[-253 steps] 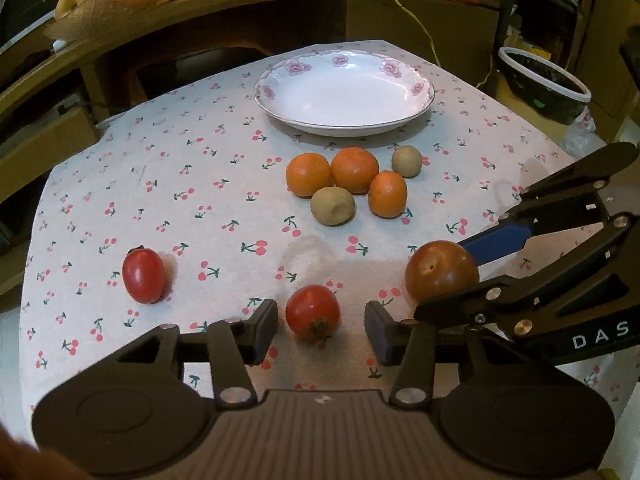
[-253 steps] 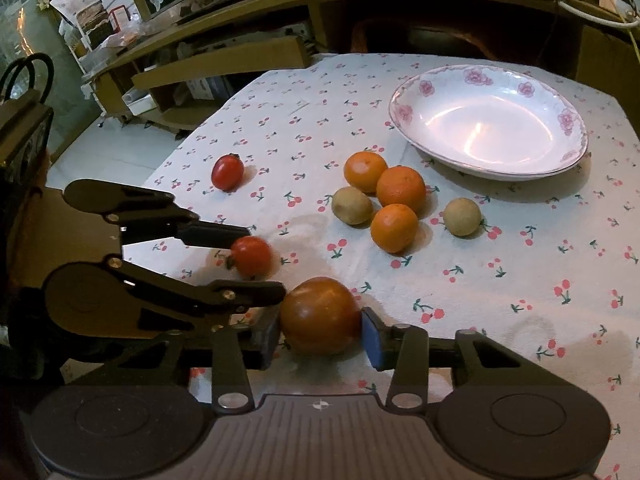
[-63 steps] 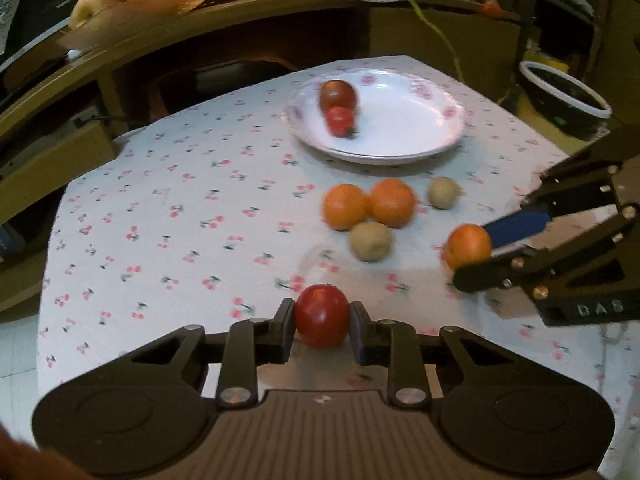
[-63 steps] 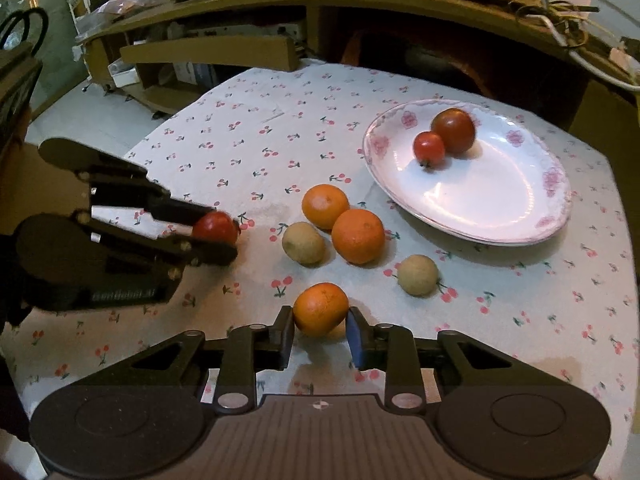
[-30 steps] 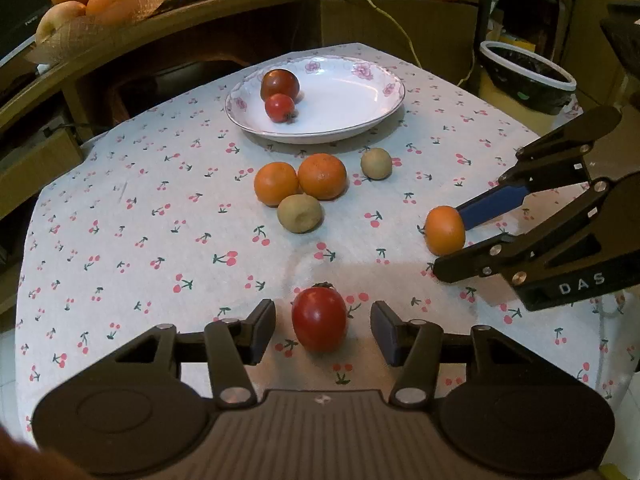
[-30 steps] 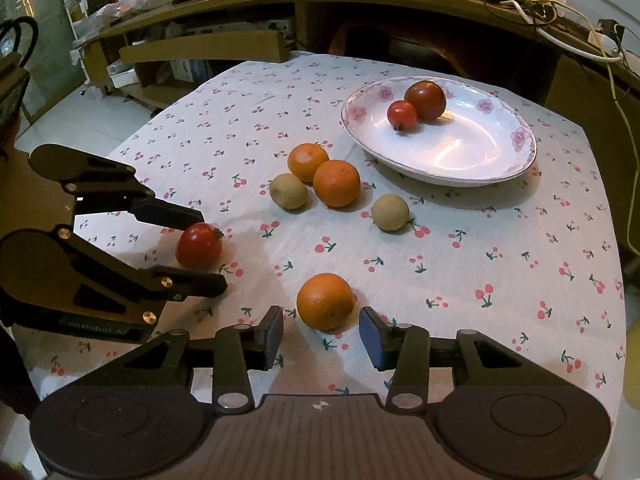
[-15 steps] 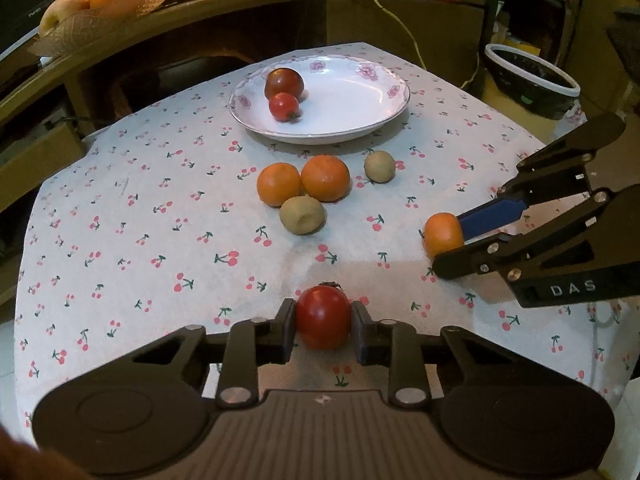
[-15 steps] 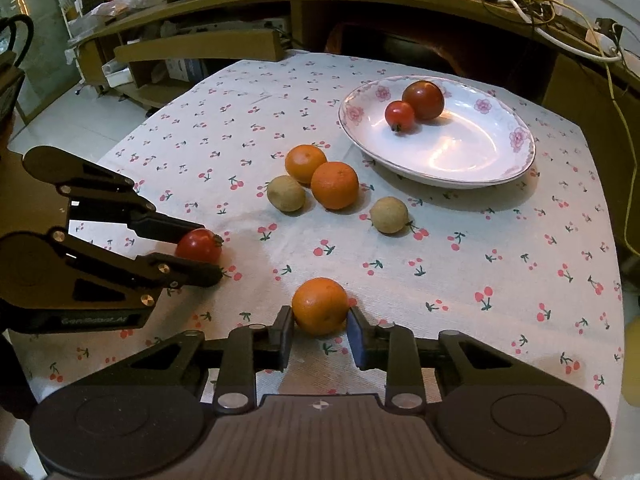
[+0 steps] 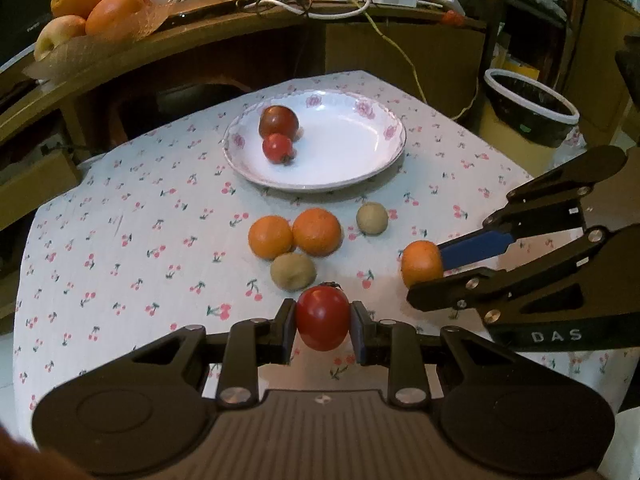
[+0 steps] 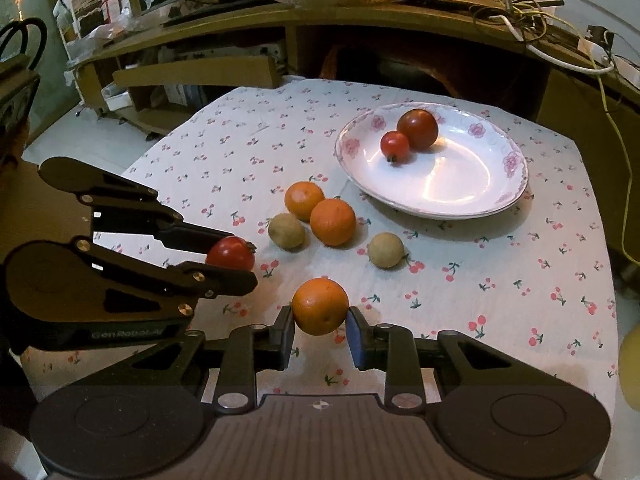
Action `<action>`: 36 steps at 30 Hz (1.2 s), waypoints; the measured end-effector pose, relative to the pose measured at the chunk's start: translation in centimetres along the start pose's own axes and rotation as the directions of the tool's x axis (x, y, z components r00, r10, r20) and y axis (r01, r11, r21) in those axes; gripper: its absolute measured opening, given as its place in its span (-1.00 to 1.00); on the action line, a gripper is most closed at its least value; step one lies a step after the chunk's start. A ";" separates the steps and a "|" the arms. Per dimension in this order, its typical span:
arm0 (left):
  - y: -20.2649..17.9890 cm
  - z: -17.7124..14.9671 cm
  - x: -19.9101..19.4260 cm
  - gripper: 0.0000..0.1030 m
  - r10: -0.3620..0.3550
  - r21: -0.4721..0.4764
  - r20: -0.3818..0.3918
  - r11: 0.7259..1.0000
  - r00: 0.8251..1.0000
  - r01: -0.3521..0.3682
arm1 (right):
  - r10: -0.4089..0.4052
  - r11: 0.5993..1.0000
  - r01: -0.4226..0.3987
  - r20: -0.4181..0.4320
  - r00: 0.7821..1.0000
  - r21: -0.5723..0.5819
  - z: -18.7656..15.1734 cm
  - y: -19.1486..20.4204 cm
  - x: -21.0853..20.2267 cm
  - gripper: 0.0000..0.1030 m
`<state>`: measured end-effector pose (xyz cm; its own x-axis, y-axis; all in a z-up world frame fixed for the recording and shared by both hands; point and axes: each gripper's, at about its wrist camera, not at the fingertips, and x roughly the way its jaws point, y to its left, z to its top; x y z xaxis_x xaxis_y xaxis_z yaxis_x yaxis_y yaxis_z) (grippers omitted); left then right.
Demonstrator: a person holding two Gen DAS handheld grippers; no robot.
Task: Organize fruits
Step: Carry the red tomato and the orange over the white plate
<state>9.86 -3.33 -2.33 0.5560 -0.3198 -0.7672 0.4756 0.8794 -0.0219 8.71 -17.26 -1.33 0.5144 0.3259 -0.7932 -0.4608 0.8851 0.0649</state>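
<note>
We have the left gripper (image 9: 323, 330) clenched on a smooth, round red tomato (image 9: 323, 317), its fingers (image 9: 289, 330) pressing the fruit's two sides at about its widest girth. The tomato appears lifted just clear of the bench (image 9: 120, 264), which is covered in a white cherry-print cloth. The right gripper (image 10: 320, 330) is likewise clenched on a round orange mandarin (image 10: 320, 306), gripped across its middle, near the front of the bench.

We judge the tomato to be light, thin-skinned, glossy and easily bruised; clamp force should be the minimum that prevents slip, applied across the equator and away from the stem end. The mandarin looks light, with a dimpled, slightly yielding peel that offers better friction and tolerates a firmer hold.

Beyond the fingers, two more orange mandarins (image 9: 296, 232) sit touching each other at mid-bench, with a fuzzy brown kiwi (image 9: 293, 271) just in front of them and a second brown kiwi (image 9: 372, 219) to their right. Farther back stands a white, floral-rimmed ceramic plate (image 9: 384, 160), holding a dark red tomato (image 9: 279, 121) and a small red tomato (image 9: 277, 148) side by side.
</note>
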 end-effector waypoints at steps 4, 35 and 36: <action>0.1 0.6 0.0 -0.34 0.000 -0.008 0.011 1.000 1.000 0.000 | 0.005 1.000 -0.005 0.012 1.000 0.013 0.4 -0.2 -0.2 -0.43; 1.3 9.1 4.5 -0.37 0.033 -0.036 0.064 0.999 0.997 -0.030 | -0.114 0.981 0.094 0.113 0.987 0.170 6.1 -6.2 0.8 -0.41; 1.3 9.2 4.8 -0.37 0.031 -0.039 0.060 0.999 0.998 -0.028 | -0.113 0.980 0.092 0.112 0.987 0.178 6.3 -6.5 1.1 -0.41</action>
<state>19.47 -6.94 -0.14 0.6102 -0.3133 -0.7276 0.4325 0.9013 -0.0254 16.77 -20.57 1.18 0.6408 0.2586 -0.7229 -0.2751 0.9564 0.0983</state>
